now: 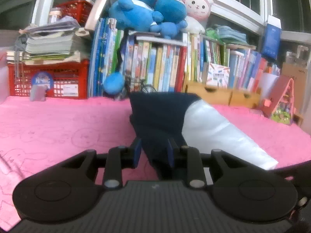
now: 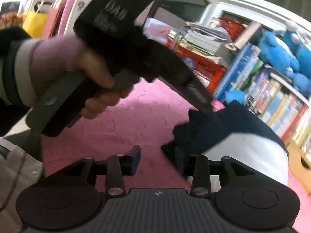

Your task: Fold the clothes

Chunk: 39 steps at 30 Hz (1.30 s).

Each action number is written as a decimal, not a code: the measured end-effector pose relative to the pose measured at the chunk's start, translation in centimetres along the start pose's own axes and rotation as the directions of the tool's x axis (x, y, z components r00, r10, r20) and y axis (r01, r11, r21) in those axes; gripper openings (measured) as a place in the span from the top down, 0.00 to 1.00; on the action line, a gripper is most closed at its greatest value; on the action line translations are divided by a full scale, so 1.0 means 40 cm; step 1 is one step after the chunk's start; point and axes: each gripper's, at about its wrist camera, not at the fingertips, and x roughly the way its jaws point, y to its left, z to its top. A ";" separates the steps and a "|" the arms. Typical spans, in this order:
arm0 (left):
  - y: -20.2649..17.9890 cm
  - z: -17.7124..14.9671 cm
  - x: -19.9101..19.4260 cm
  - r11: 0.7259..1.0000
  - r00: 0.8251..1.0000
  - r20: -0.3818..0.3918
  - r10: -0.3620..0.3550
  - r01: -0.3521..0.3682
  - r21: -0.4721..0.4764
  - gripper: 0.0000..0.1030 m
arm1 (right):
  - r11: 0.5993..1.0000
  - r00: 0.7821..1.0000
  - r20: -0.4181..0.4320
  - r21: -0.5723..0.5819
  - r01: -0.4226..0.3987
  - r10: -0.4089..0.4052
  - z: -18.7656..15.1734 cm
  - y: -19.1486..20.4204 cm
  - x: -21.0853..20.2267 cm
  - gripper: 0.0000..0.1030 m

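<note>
While the left gripper (image 1: 153, 153) pinches the navy-and-white garment (image 1: 165, 114) at 12 o'clock over the pink surface (image 1: 58, 126), the right gripper (image 2: 159, 161) gapes empty; cloth may slip or bunch.

Pink quilted cover (image 1: 58, 128), row of upright books (image 1: 167, 66), blue plush toys (image 1: 147, 11), red crate (image 1: 52, 79), pink bunny plush (image 1: 197, 5)

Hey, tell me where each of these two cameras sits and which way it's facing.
Left wrist: on the left gripper, facing the bookshelf across the pink quilted bedspread; its fingers pinch the navy and white garment.
Right wrist: on the right gripper, angled leftwards; open fingers beside the garment, with the person's left hand holding the other gripper.
Shared: garment, bedspread, red plastic crate, blue plush toys.
</note>
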 end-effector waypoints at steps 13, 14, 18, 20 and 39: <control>-0.082 -0.071 0.013 0.981 0.989 -0.118 0.086 -0.063 0.184 0.63 | 0.871 0.921 -0.159 0.301 0.389 -0.357 -0.170 -0.194 -0.138 0.47; -0.080 -0.079 0.014 0.980 0.986 -0.133 0.098 -0.072 0.187 0.63 | 0.867 0.920 -0.162 0.310 0.390 -0.356 -0.180 -0.205 -0.144 0.46; -0.079 -0.088 0.001 0.981 0.979 -0.169 0.111 -0.080 0.178 0.66 | 0.869 0.941 -0.142 0.361 0.339 -0.308 -0.207 -0.230 -0.168 0.32; -0.087 -0.079 -0.021 0.987 0.981 -0.174 0.079 -0.053 0.149 0.61 | 0.873 0.955 -0.122 0.386 0.298 -0.272 -0.215 -0.238 -0.171 0.24; -0.131 -0.111 0.020 0.993 0.964 -0.255 0.079 -0.054 0.104 0.33 | 0.880 0.976 -0.153 0.427 0.208 -0.157 -0.240 -0.238 -0.145 0.06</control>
